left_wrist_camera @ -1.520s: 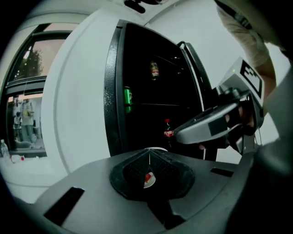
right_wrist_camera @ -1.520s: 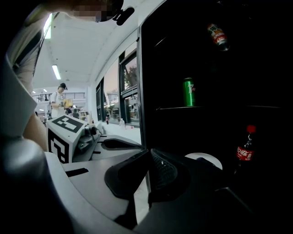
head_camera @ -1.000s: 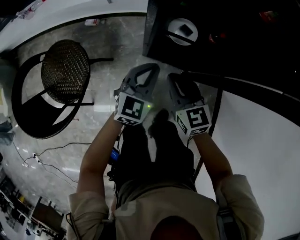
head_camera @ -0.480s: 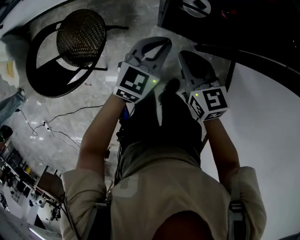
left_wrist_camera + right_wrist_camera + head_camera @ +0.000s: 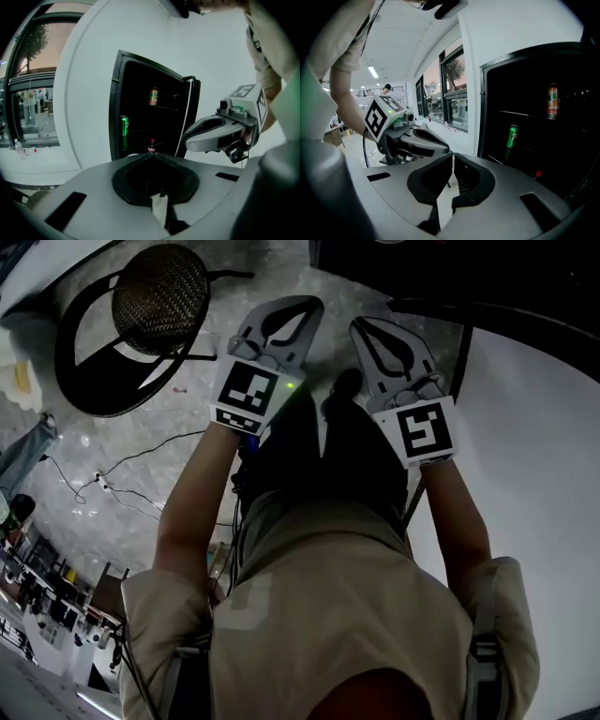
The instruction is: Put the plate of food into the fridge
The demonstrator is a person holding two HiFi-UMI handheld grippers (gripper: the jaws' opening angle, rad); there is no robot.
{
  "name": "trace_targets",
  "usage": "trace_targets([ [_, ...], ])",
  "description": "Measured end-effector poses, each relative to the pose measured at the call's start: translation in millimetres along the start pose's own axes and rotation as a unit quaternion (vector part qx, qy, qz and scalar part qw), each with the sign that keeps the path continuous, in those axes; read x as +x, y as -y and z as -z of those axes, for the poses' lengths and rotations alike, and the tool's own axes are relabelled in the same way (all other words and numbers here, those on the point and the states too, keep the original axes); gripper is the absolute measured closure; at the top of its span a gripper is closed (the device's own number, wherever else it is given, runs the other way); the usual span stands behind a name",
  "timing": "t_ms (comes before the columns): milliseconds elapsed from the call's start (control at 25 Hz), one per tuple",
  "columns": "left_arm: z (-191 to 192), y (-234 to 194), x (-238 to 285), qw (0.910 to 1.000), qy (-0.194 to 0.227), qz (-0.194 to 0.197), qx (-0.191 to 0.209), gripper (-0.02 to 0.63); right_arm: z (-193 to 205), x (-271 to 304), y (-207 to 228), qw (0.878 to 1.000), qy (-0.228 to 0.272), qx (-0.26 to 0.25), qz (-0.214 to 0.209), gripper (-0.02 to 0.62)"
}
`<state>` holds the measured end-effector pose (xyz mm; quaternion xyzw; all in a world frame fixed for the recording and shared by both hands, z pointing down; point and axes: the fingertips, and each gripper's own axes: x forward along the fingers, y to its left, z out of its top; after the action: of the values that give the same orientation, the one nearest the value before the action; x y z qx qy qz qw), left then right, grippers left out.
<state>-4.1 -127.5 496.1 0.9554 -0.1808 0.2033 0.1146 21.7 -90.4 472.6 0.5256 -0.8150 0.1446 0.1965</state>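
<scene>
No plate of food shows in any view at this moment. The black fridge [image 5: 150, 117] stands ahead of both grippers, its inside dark, and it appears again in the right gripper view [image 5: 534, 117]. On its shelves are a green can [image 5: 124, 125], an orange can [image 5: 153, 96] and a small red item [image 5: 152, 140]. My left gripper [image 5: 307, 304] and right gripper [image 5: 364, 326] are held side by side in front of my body. Both point toward the fridge. Each one's jaws meet at the tips, left [image 5: 152, 153] and right [image 5: 453, 154], with nothing between them.
A black round wicker chair [image 5: 159, 296] stands on the marble floor to my left. Thin cables [image 5: 103, 484] trail across the floor. A white curved wall [image 5: 534, 427] runs along my right. Windows [image 5: 450, 93] and a bright hall lie beyond the left gripper.
Both grippers have risen together and sit higher in the head view. The head view has shifted, and a white round dish on the dark unit has slipped past its top edge.
</scene>
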Motion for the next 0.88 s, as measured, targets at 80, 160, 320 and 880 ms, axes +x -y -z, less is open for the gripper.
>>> trace_targets([
  [80,-6.9,5.3,-4.1,1.0000,0.007,0.004,-0.004,0.594,-3.1,-7.7,-3.1,1.000,-0.001,-0.013,0.001,0.568],
  [160,-16.3,12.7,-7.3,0.9998,0.014,0.010,-0.002,0.594,-7.1,-15.8,-4.5,1.000,0.002,-0.016,0.002,0.568],
  [320,-34.5,29.6,-8.2,0.9992,0.028,0.026,0.009,0.594,-15.5,-33.5,-0.6,1.000,0.006,-0.024,0.016,0.568],
  [880,-75.0,30.2,-30.1,0.9974,0.065,0.011,0.030,0.594,-63.1,-43.3,6.9,0.997,0.045,-0.044,0.047,0.568],
])
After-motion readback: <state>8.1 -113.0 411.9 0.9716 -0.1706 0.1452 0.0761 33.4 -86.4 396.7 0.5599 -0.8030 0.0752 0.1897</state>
